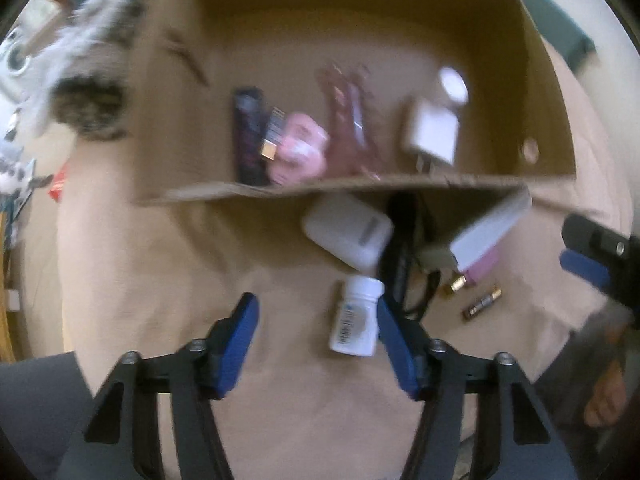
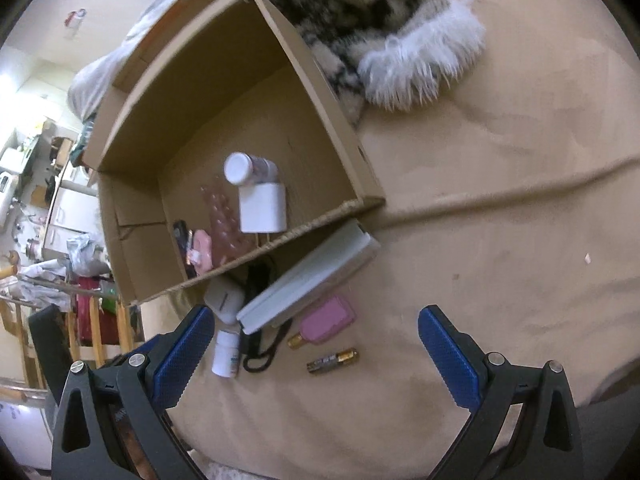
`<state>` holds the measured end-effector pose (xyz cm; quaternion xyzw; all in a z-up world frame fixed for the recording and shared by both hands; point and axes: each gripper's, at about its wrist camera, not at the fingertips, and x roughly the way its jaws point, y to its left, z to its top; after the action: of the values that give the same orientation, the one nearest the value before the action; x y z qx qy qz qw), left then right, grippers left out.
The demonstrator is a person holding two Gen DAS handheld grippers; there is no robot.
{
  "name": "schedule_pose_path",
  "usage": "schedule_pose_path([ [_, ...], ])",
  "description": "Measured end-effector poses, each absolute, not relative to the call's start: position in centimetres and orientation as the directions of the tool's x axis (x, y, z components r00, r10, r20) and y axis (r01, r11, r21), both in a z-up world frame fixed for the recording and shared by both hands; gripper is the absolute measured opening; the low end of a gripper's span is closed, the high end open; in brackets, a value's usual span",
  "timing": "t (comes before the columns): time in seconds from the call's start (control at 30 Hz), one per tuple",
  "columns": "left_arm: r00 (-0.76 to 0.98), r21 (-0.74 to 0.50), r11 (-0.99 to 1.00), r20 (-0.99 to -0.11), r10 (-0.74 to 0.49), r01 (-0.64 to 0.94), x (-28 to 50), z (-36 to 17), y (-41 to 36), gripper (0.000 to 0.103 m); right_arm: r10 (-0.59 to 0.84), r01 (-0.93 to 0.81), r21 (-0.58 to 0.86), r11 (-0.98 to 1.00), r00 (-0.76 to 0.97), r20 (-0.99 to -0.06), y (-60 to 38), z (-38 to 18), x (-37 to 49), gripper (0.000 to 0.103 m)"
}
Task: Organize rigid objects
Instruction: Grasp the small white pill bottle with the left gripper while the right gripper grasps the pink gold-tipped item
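A home: a beige bedsheet (image 2: 500,184), fluffy blanket (image 2: 420,60), and cluttered kitchen counters (image 2: 24,168) behind.

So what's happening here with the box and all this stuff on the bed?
A person is tidying small items into a cardboard box. The left tool hangs open over a white pill bottle lying outside the box. The right tool is open above a battery. Neither holds anything yet.

Open cardboard box (image 2: 332,96) on tan sheet: white charger (image 2: 262,208), white-cap bottle (image 2: 244,168), pink items inside. Outside by front wall: white case (image 1: 348,232), white pill bottle (image 1: 356,316) on its side, flat grey-white box (image 2: 308,280), pink tag (image 2: 328,320), 2 batteries (image 2: 332,360).
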<state>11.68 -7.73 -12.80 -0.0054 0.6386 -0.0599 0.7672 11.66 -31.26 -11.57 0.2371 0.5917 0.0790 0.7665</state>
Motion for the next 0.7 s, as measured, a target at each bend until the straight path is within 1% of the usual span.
schedule_pose_path([
  [0.03, 0.162, -0.085, 0.992, -0.982, -0.099, 0.092, 11.8, -13.3, -8.2, 0.042, 0.398, 0.16, 0.449, 0.879, 0.274, -0.876, -31.2, -11.9, 11.7, 0.103],
  [0.07, 0.152, -0.091, 0.991, -0.983, -0.105, 0.096, 11.8, -13.7, -8.4, 0.042, 0.387, 0.153, 0.433, 0.889, 0.257, -0.886, -30.9, -12.2, 11.8, 0.103],
  [0.17, 0.121, -0.102, 0.99, -0.986, -0.114, 0.102, 12.0, -14.6, -9.0, 0.04, 0.287, 0.089, 0.305, 0.948, 0.173, -0.942, -29.0, -13.7, 11.9, 0.103],
  [0.2, 0.114, -0.111, 0.989, -0.986, -0.122, 0.098, 12.0, -14.8, -9.0, 0.037, 0.273, 0.056, 0.285, 0.957, 0.156, -0.949, -28.1, -14.1, 11.9, 0.103],
  [0.23, 0.108, -0.124, 0.988, -0.985, -0.133, 0.094, 12.1, -14.9, -9.0, 0.029, 0.255, 0.024, 0.261, 0.965, 0.142, -0.956, -27.4, -14.4, 12.0, 0.103],
  [0.27, 0.101, -0.141, 0.986, -0.983, -0.15, 0.092, 12.1, -15.0, -8.9, 0.026, 0.233, -0.007, 0.235, 0.972, 0.132, -0.963, -26.7, -14.6, 12.0, 0.097],
  [0.3, 0.096, -0.139, 0.986, -0.984, -0.148, 0.094, 12.1, -15.0, -8.9, 0.026, 0.222, -0.03, 0.22, 0.975, 0.123, -0.967, -26.1, -14.9, 12.0, 0.092],
  [0.33, 0.095, -0.134, 0.986, -0.985, -0.143, 0.096, 12.1, -15.1, -8.9, 0.026, 0.218, -0.051, 0.213, 0.976, 0.109, -0.97, -25.5, -15.3, 12.1, 0.091],
  [0.7, 0.105, -0.057, 0.998, -0.993, -0.058, 0.014, 12.1, -15.0, -6.8, 0.025, 0.103, -0.176, 0.087, 0.981, 0.082, -0.991, -21.1, -17.5, 12.6, 0.091],
])
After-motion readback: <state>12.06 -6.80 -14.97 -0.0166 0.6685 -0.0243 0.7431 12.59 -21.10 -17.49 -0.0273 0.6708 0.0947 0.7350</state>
